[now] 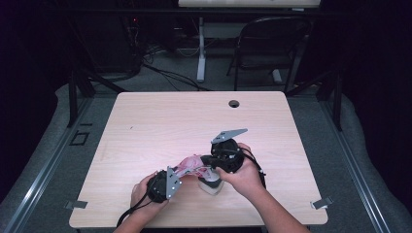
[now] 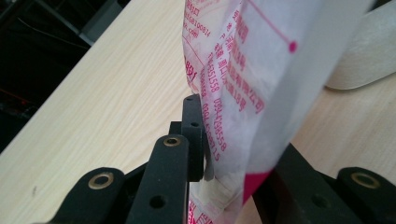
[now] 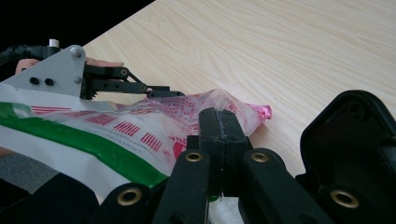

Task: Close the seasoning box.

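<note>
A thin plastic bag with red print and a green stripe hangs between both grippers just above the wooden table. My left gripper, near the front edge, has the bag filling the space between its jaws, and both pads press on the film. My right gripper comes in from the right. Its jaws are shut together on a fold of the bag. The left gripper grips the bag's far edge in the right gripper view.
A cream-white round object rests on the table under the right hand, and shows again as the cream-white round object behind the bag. A cable hole lies near the table's far edge. A dark chair stands beyond the table.
</note>
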{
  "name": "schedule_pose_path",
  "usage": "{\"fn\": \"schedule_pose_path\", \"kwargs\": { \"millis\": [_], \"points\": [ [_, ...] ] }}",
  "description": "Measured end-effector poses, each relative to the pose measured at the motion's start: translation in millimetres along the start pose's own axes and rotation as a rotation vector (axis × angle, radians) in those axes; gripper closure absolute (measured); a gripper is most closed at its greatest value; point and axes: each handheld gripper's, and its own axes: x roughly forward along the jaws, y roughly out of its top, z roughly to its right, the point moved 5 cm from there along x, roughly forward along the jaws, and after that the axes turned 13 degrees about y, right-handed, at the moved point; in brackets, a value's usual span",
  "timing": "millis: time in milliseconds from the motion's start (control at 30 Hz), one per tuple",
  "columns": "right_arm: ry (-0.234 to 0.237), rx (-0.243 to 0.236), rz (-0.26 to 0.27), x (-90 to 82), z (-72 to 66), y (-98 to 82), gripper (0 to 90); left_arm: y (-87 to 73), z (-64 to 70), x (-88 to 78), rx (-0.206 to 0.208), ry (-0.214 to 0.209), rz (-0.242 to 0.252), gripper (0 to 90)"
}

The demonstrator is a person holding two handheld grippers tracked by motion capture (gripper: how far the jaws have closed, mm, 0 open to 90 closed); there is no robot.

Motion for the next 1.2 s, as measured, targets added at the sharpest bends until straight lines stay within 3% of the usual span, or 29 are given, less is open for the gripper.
{"fn": "schedule_pose_path", "kwargs": {
  "millis": [300, 667, 900, 1033, 1200],
  "points": [
    [-0.005, 0.001, -0.004, 5.4, -0.6, -0.9, 90.0, -6.2, 4.2, 4.1, -0.090, -0.054, -0.010, 80.6],
    [0.001, 0.013, 0.002, 7.5, 0.7, -3.0, 90.0, -9.2, 5.2, 6.6, -0.132, -0.095, -0.024, 81.6],
    [0.011, 0.019, 0.033, 4.1, 0.3, 0.3, 84.2, -12.1, 4.2, 7.9, -0.154, -0.112, -0.032, 81.8],
    [0.013, 0.022, 0.065, 1.7, -0.3, 2.0, 78.1, -14.0, 4.1, 9.1, -0.191, -0.138, -0.042, 81.9],
    [0.006, 0.016, 0.115, -6.2, -2.3, 4.9, 76.5, -16.5, 1.5, 11.2, -0.255, -0.169, -0.053, 82.0]
  ]
}}
